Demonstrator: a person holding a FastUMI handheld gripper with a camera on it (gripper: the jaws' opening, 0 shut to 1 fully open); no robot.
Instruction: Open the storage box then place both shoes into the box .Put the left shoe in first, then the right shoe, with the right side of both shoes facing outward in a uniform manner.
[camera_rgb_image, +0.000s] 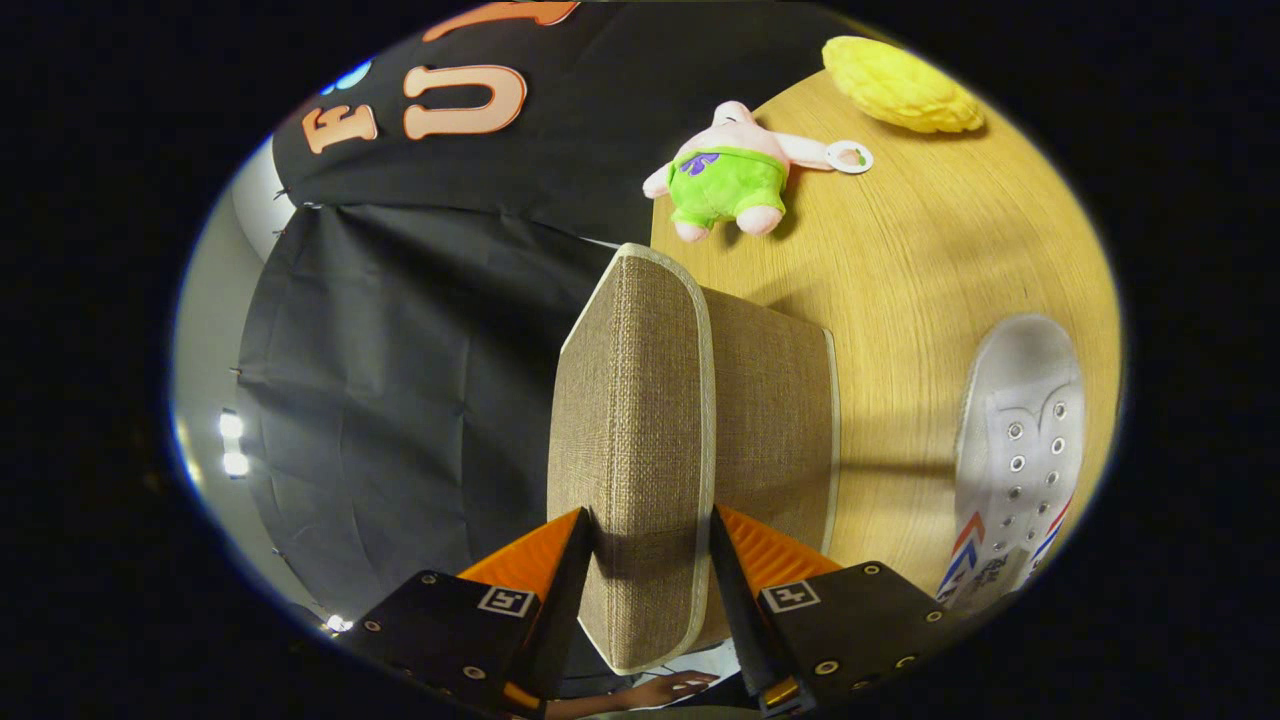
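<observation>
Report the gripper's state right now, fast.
Gripper: closed on the beige woven fabric lid of the storage box, one finger pressing on each side of the lid.

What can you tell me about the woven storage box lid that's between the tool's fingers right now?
The lid is a flat panel of tan, coarse woven fabric edged with pale cream piping and rounded corners. It is lifted and tilted up on edge, seen from its end, above the matching woven box on the wooden table. The tool is shut on it: both fingers press its two faces near the close end. A hand shows just beneath that end.
</observation>
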